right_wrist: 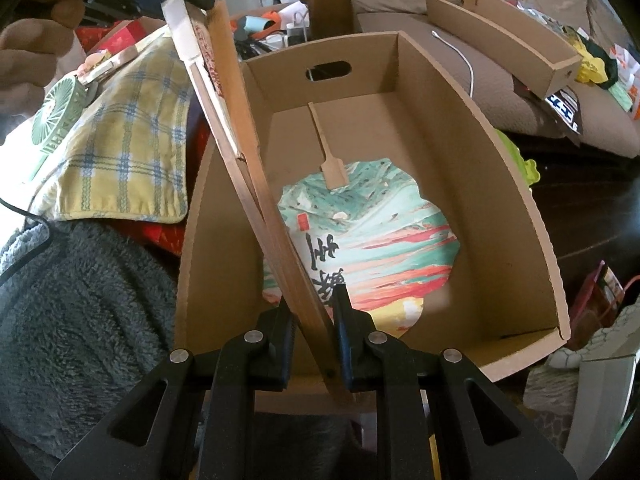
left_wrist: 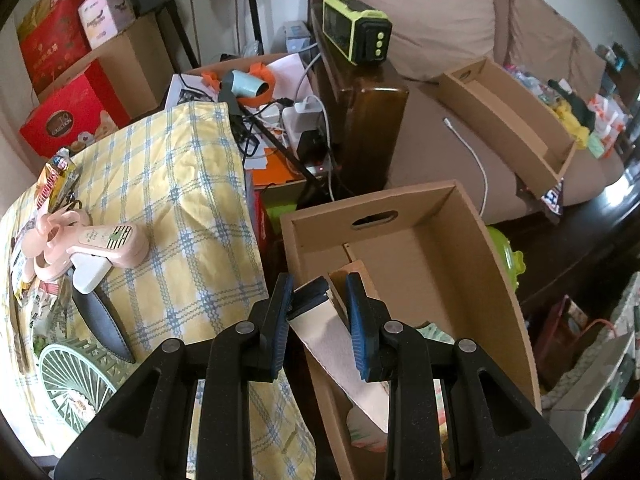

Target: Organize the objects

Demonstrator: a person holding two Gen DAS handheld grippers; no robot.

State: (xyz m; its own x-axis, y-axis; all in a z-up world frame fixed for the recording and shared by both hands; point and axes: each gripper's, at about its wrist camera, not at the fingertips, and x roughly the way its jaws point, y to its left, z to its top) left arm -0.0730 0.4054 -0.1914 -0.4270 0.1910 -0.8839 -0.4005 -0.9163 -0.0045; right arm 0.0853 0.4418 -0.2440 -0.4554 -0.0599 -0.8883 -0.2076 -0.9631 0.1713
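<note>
A long closed folding fan [right_wrist: 240, 148] with wooden ribs and pale paper slants over the left side of an open cardboard box [right_wrist: 500, 200]. My right gripper [right_wrist: 314, 312] is shut on its lower end at the box's near wall. Up at the top left of the right wrist view, a hand [right_wrist: 36, 32] holds my left gripper [right_wrist: 160, 4], which is shut on the upper end. In the left wrist view the left gripper [left_wrist: 320, 292] pinches the folding fan [left_wrist: 332, 336] above the box [left_wrist: 500, 264]. A round painted fan [right_wrist: 372, 232] lies flat on the box floor.
Left of the box, a yellow plaid cloth [left_wrist: 180, 184] carries a pink handheld fan [left_wrist: 104, 244], a green fan [left_wrist: 76, 376] and snack packets. A second cardboard tray [left_wrist: 512, 120] sits on the sofa. A green radio [left_wrist: 356, 32] stands on a wooden armrest. Grey fleece [right_wrist: 80, 320] lies near left.
</note>
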